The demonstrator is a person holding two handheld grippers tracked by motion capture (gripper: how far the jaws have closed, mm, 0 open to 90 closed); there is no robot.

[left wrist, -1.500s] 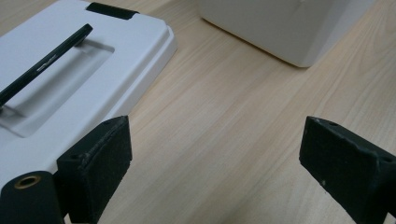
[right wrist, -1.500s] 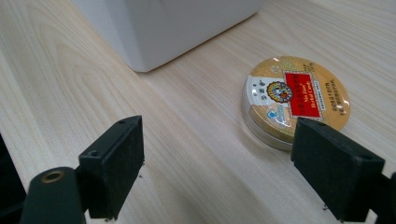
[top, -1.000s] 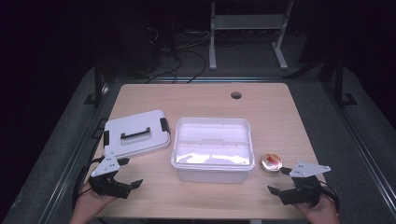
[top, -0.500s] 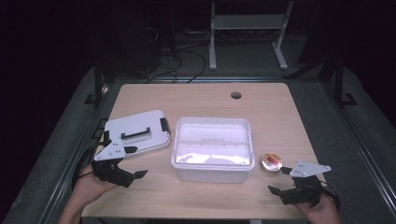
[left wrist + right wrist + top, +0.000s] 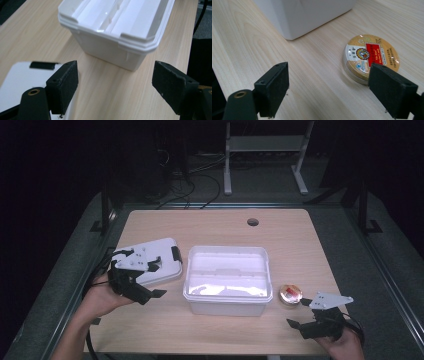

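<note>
An open white plastic bin point(image 5: 226, 277) stands mid-table, and its wall point(image 5: 110, 47) faces my left gripper. A white lid point(image 5: 162, 262) with black clips lies flat to the bin's left. My left gripper point(image 5: 155, 281) hovers over the lid's near corner point(image 5: 22, 82). It is open with nothing between its fingers, and its jaws have just been closing a little. A round gold and red tin point(image 5: 290, 294) sits right of the bin. My right gripper point(image 5: 299, 312) rests open near the front edge, just short of the tin point(image 5: 367, 57).
A round cable hole point(image 5: 252, 222) is set into the wooden table point(image 5: 210, 227) near its far edge. Dark floor, cables and a white metal stand point(image 5: 265, 142) lie beyond the table. The bin's corner point(image 5: 307, 15) rises close ahead of the right gripper.
My left gripper has lifted off the table's front left and moved away from me, over the lid's near corner. The right gripper has stayed put.
</note>
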